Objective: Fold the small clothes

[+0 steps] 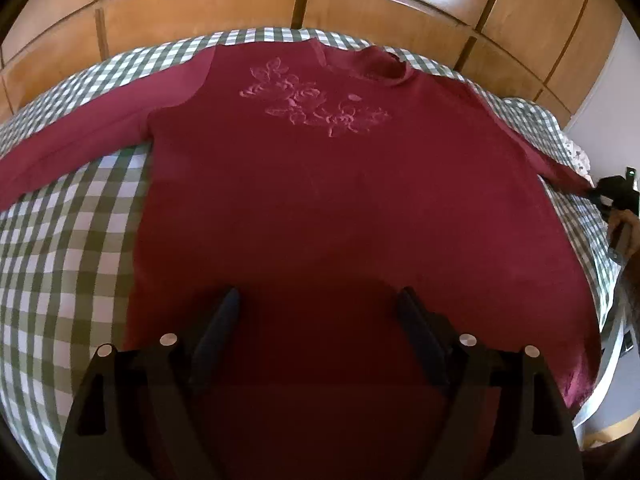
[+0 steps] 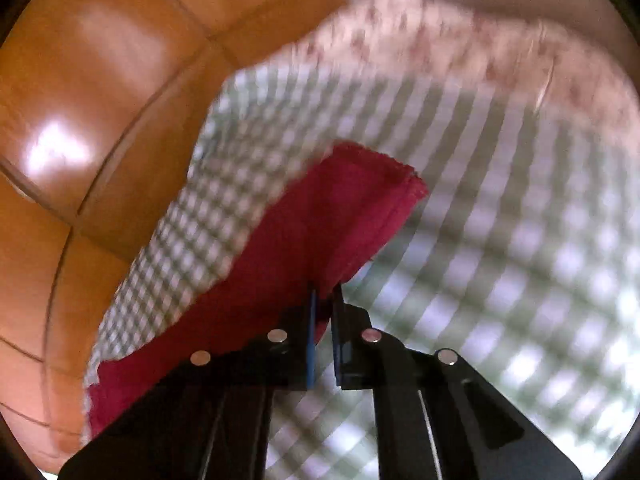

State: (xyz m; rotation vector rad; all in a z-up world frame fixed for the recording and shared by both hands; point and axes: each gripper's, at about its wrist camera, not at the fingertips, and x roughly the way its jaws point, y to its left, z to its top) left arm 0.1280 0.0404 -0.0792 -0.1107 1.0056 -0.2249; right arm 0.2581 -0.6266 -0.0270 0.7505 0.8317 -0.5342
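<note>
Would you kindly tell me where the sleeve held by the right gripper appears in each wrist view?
Left wrist view: the sleeve runs along the right side to the right gripper near the right edge.
Right wrist view: the sleeve lies at centre, its cuff pinched in the right gripper.
Shared landmark: the checked bedcover.

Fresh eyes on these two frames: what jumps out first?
The dark red sweater dominates, spread flat on the green-checked bedspread with pale flower embroidery on its chest, wooden wardrobe doors behind. The left gripper hovers over the hem, jaws wide apart. In the blurred right wrist view, the right gripper has its jaws shut on the sleeve cuff.
</note>
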